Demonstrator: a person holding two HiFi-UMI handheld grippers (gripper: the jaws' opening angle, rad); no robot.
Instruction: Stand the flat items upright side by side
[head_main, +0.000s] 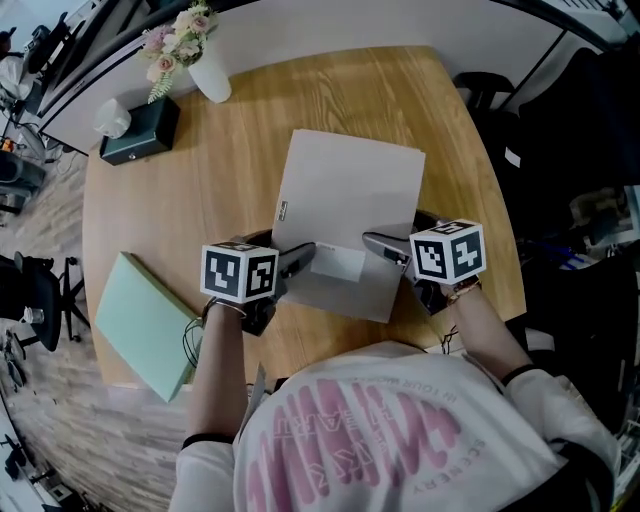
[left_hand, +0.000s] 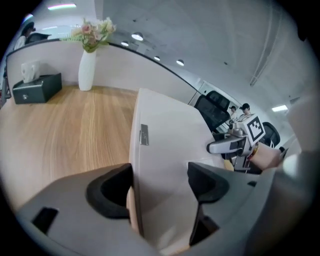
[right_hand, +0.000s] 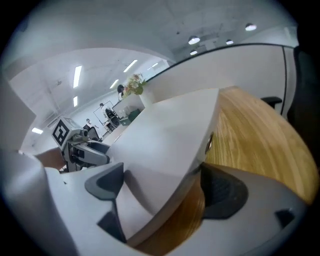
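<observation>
Jaws grip the grey book's (head_main: 350, 200) near edge in the head view, left gripper (head_main: 300, 258) and right gripper (head_main: 385, 245) at opposite corners, probably to tip it upright. A green book (head_main: 145, 320) lies flat, well left of the left jaws.

Left gripper view: the jaws are closed on the cover, which runs ahead between them.

Right gripper view: the jaws pinch the other corner, with the table (right_hand: 260, 135) showing beneath it.

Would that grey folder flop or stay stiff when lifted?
Likely stiff: the folder shows flat faces and straight edges with the left gripper and right gripper clamped on its near end. Its smooth cover may slip. Stood on edge, it might tip easily.
</observation>
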